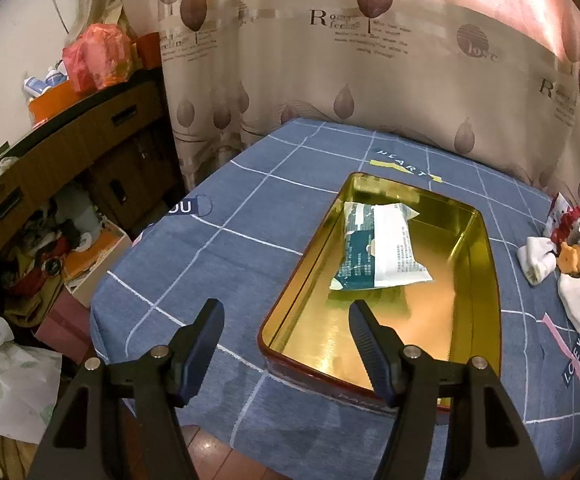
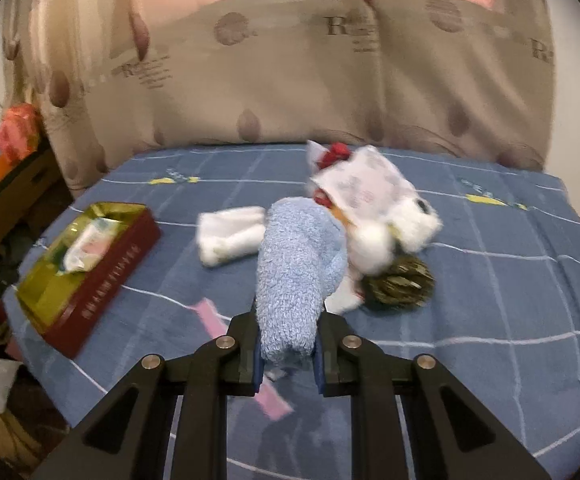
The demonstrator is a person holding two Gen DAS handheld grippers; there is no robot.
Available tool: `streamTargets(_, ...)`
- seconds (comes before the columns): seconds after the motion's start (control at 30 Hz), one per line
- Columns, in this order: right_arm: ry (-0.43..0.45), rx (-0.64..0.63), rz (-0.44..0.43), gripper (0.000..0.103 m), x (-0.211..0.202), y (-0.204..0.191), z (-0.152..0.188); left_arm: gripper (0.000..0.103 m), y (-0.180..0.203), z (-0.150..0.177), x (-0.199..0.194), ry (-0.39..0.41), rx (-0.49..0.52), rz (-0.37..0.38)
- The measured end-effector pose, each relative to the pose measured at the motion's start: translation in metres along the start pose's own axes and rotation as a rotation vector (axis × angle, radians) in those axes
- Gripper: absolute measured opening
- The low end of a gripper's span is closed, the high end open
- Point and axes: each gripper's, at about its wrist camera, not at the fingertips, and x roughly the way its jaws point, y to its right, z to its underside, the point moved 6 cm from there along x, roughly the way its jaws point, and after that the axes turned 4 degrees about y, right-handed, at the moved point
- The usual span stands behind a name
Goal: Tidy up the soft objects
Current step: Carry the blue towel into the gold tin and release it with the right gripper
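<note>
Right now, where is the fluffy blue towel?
In the right wrist view, the blue towel is clamped in the right claw, at centre, ahead of the white folded cloth and plush pile.

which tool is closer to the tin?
Left. The left tool hangs open over the tin's near corner; the right tool, shut on a blue towel, is off to its side.

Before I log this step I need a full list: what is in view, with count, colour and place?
tin: one, gold inside, red outside, on the bed
tissue pack: one, white and teal, inside the tin
towel: one, light blue, clamped in the right gripper
folded cloth: one, white, on the bed beside the towel
plush pile: several, white and red, behind the towel
bedsheet: one, blue checked
left gripper: black, open, before the tin
right gripper: black, shut on the towel
</note>
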Motion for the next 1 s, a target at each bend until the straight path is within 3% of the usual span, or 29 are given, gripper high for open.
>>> streamTargets(0.17,0.013,-0.078,-0.074,0.017,0.011,-0.045,-0.016,0.066,-0.008,-0.001,0.0,0.002,-0.036,-0.01)
streamTargets(0.7,-0.06,-0.21,-0.309,0.017,0.064,-0.196,-0.031,0.067,-0.034,-0.008,-0.006,0.055,-0.122,-0.085)
streamTargets(1.0,-0.087,-0.206,-0.264,0.017,0.114,-0.239,-0.041,0.066,-0.039,-0.009,-0.004,0.051,-0.153,-0.082)
